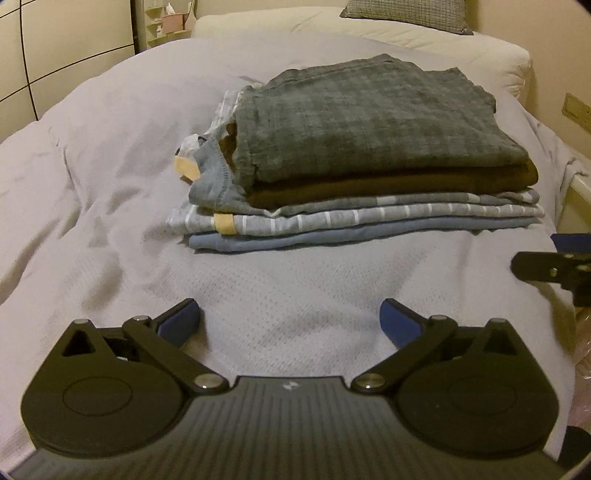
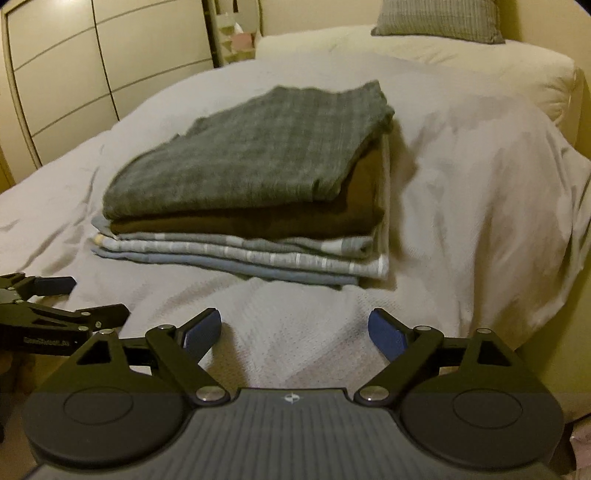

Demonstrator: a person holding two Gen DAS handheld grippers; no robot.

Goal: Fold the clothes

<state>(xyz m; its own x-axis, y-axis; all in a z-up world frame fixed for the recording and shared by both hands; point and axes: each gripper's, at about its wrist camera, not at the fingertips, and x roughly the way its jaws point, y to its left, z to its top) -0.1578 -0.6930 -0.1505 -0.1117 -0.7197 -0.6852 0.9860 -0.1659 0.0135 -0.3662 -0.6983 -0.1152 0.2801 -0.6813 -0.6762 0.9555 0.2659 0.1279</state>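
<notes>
Bed (image 1: 110, 177) held the folded stack (image 1: 369, 147); both hand-held grippers, left (image 1: 290, 323) and right (image 2: 295, 332), gaped empty; only the left view showed a wall socket (image 1: 576, 110); no writing was legible.

a bed (image 1: 110, 155) under a pale, wrinkled cover fills the space ahead. beyond it lie a grey checked pillow (image 2: 437, 16) and cream walls; curved wardrobe doors (image 2: 74, 66) stand ahead-left in dim, warm light.

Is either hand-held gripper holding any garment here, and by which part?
Nothing is held. The left hand-held gripper and right hand-held gripper are open over the bedspread, short of the folded stack.
</notes>
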